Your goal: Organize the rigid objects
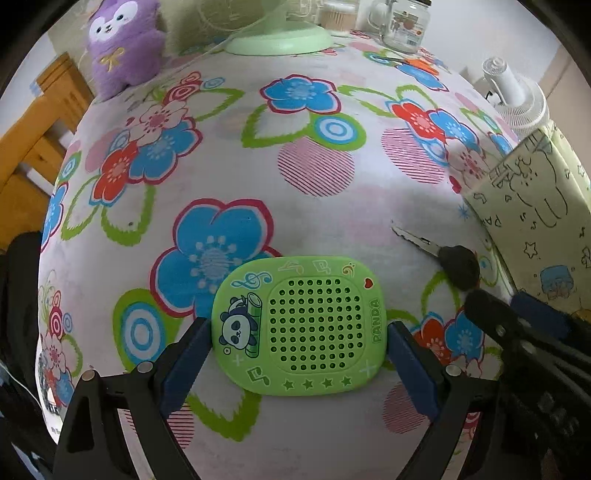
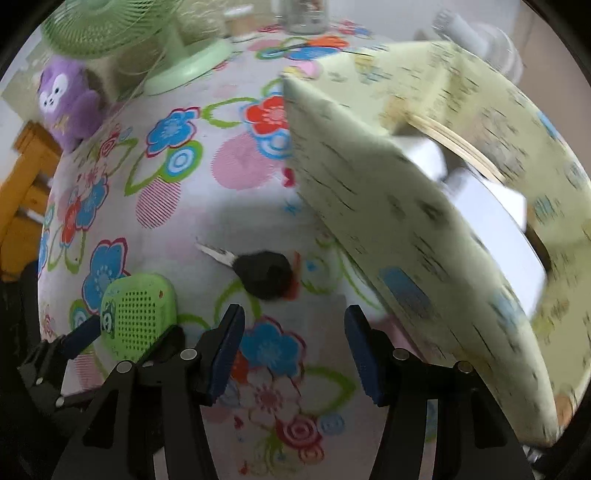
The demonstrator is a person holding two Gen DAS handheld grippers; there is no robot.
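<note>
A green panda speaker lies flat on the floral tablecloth. My left gripper points down over it, jaws wide, one blue pad at each short side; I see no squeeze. The right wrist view also shows this speaker between those fingers. A key with a black head and a silver blade lies to the speaker's right, also seen as the key in the left wrist view. My right gripper hangs open just short of the key, with nothing between its pads. A pale yellow patterned box stands right of it.
At the table's back stand a purple plush toy, a green fan base, a glass jar and a small white fan. A wooden chair is beyond the left edge. White items lie inside the box.
</note>
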